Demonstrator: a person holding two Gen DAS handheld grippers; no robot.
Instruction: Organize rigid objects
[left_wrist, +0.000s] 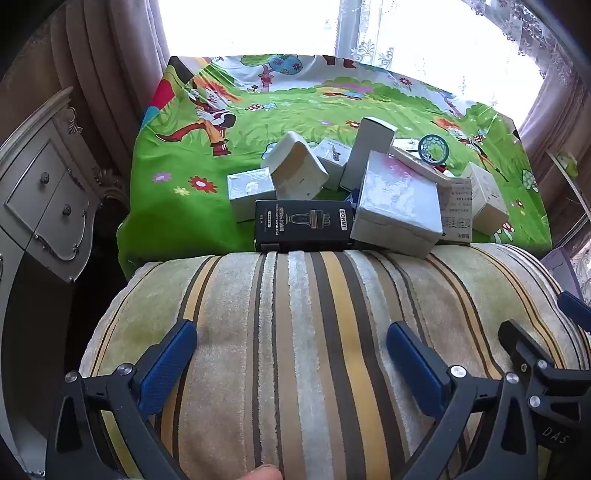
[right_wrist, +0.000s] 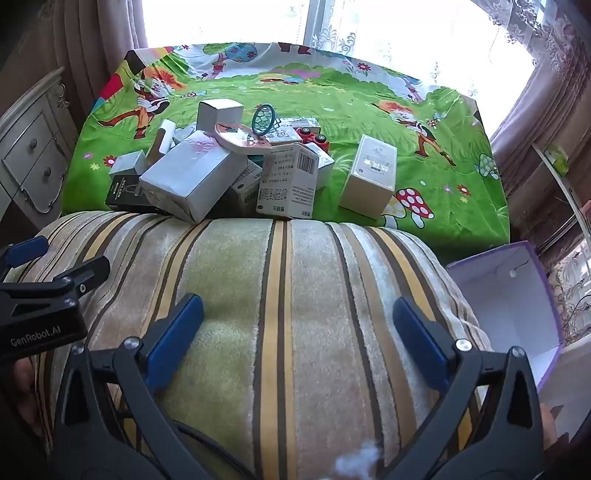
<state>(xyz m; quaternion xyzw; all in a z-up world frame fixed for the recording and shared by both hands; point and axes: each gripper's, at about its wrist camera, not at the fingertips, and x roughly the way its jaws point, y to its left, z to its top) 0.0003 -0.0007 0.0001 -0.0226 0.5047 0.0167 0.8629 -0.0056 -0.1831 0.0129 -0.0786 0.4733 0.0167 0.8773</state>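
A heap of small boxes lies on a green cartoon-print cloth (left_wrist: 258, 122). It holds a black box (left_wrist: 303, 224), a large silver-white box (left_wrist: 397, 205), a tall white box (left_wrist: 367, 157) and a teal ring (left_wrist: 434, 147). In the right wrist view the heap centres on the silver-white box (right_wrist: 190, 179), with a barcode box (right_wrist: 290, 181), the teal ring (right_wrist: 263, 119) and a cream box (right_wrist: 371, 179) standing apart to the right. My left gripper (left_wrist: 291, 343) and right gripper (right_wrist: 297, 314) are both open and empty, held over a striped cushion, well short of the heap.
The striped plush cushion (left_wrist: 314, 332) lies between the grippers and the cloth. An open purple-edged white box (right_wrist: 513, 306) stands at the right. A carved grey drawer cabinet (left_wrist: 48, 206) stands at the left. Curtains and a bright window are behind.
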